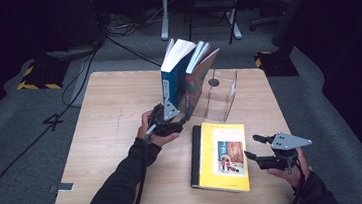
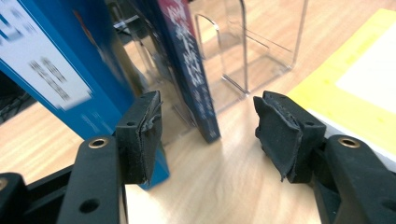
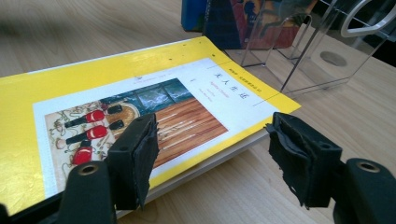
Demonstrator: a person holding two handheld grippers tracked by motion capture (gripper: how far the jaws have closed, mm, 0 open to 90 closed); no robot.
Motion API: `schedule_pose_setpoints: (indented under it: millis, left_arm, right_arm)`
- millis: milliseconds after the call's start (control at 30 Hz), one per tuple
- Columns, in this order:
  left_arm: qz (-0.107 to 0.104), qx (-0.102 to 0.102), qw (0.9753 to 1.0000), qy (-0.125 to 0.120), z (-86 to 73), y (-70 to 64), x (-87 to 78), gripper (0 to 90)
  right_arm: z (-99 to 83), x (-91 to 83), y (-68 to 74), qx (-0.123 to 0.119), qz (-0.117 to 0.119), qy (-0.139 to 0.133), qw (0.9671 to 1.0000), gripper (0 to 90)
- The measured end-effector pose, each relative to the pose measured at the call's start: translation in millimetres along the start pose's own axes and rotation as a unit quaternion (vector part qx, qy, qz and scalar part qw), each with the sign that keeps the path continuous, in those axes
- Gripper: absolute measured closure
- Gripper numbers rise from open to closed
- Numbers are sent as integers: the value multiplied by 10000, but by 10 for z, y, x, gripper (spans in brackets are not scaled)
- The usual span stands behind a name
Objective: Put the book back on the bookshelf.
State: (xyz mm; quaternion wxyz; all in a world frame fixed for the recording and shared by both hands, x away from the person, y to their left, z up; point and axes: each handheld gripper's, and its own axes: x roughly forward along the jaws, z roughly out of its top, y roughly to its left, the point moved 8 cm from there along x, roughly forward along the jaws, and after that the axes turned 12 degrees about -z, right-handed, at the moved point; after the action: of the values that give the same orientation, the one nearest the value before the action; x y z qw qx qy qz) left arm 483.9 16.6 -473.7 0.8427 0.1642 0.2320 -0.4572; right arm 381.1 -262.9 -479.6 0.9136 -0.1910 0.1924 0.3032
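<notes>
On the light wooden table [image 1: 112,134], a yellow hardcover book with a picture panel on its cover [image 1: 222,156] lies flat near the front edge, its dark spine to the left. Behind it stands a clear acrylic book holder [image 1: 221,95] with upright dividers. At the holder's left end two books stand upright and lean leftward with their pages fanning at the top: a blue book with a white spine label [image 1: 172,77] and, just beside it, a dark blue and red illustrated book [image 1: 199,77].

At the foot of the standing books, the left gripper [image 1: 168,118] sits low over the table with its jaws wide apart and holding nothing. In the left gripper view, the lower corner of the dark blue and red book [image 2: 196,79] lies between the two pads, clear of both, while the blue book [image 2: 60,70] is beside the left pad.

Just off the yellow book's right edge, the right gripper [image 1: 256,147] is held with its jaws wide and empty. In the right gripper view, the left pad hangs over the yellow cover [image 3: 140,93] and the right pad over bare table past the book's edge.
</notes>
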Motion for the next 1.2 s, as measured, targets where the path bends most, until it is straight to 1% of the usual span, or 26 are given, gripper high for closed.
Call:
schedule_pose_setpoints:
  millis: [100, 133, 233, 267, 300, 333, 400, 433, 467, 500, 533, 567, 600, 667, 733, 800, 833, 867, 967, 1033, 1100, 1133, 1200]
  left_arm:
    - [-114, 0, 9999, 31, -75, -62, -20, 397]
    - [-198, 36, 9998, 53, -111, -89, -32, 397]
    - [-309, -5, 9995, 80, -197, -149, -68, 394]
    - [-446, 6, 9990, 98, -265, -198, -96, 385]
    - [-446, 6, 9990, 98, -265, -198, -96, 384]
    - [-498, 31, 9986, 155, -314, -226, -111, 384]
    - [-679, 67, 9974, 246, -390, -278, -138, 367]
    - [-691, 88, 9971, 307, -425, -296, -152, 364]
    - [-718, 158, 9964, 416, -484, -337, -185, 359]
    - [-718, 158, 9964, 416, -484, -337, -185, 357]
    - [-762, 181, 9957, 486, -540, -384, -218, 349]
    - [-762, 181, 9957, 486, -540, -384, -218, 349]
    - [-842, 184, 9950, 506, -573, -414, -240, 349]
    - [-876, 173, 9944, 560, -630, -460, -276, 345]
    - [-960, 178, 9933, 622, -683, -504, -305, 329]
    - [-959, 182, 9921, 788, -772, -547, -331, 321]
    - [-959, 182, 9921, 788, -772, -547, -331, 307]
    - [-931, 229, 9919, 836, -815, -562, -351, 307]
    - [-1078, 146, 9900, 896, -917, -627, -402, 307]
    - [-1062, 89, 9892, 1004, -996, -666, -426, 297]
    - [-1127, 48, 9878, 1073, -1072, -715, -448, 285]
    - [-1173, 59, 9864, 1150, -1106, -740, -459, 279]
    - [-1147, 161, 9859, 1210, -1148, -775, -472, 252]
  right_arm:
    - [-16, 9, 28, -22, 40, 51, 10000, 334]
    - [-16, 9, 28, -22, 40, 51, 10000, 334]
    - [-28, 8, 45, -12, 84, 77, 9999, 334]
    - [-41, 6, 56, 38, 105, 119, 9999, 334]
    - [-41, 6, 56, 38, 105, 119, 9999, 334]
    - [-42, 4, 63, 53, 120, 118, 9998, 333]
    - [-48, -3, 79, 67, 149, 137, 9998, 333]
    - [-49, -8, 89, 56, 149, 139, 9998, 332]
    - [-48, -19, 110, 56, 174, 134, 9997, 332]
    - [-48, -19, 110, 56, 174, 134, 9997, 332]
    - [-57, -24, 136, 35, 200, 182, 9996, 330]
    - [-57, -24, 136, 35, 200, 182, 9996, 330]
    - [-59, -25, 144, 48, 212, 192, 9996, 330]
    - [-70, -23, 168, 38, 261, 237, 9994, 323]
    - [-84, -22, 189, 21, 295, 297, 9991, 321]
    - [-92, -26, 211, 2, 326, 330, 9989, 320]
    - [-92, -26, 211, 2, 326, 330, 9989, 320]
    - [-96, -32, 222, 4, 328, 354, 9988, 320]
    - [-111, -39, 243, 2, 346, 414, 9985, 309]
    - [-124, -43, 258, 56, 402, 463, 9981, 308]
    - [-138, -50, 281, 103, 501, 519, 9973, 302]
    - [-154, -43, 287, 109, 510, 586, 9969, 302]
    - [-176, -34, 301, 125, 571, 674, 9960, 303]
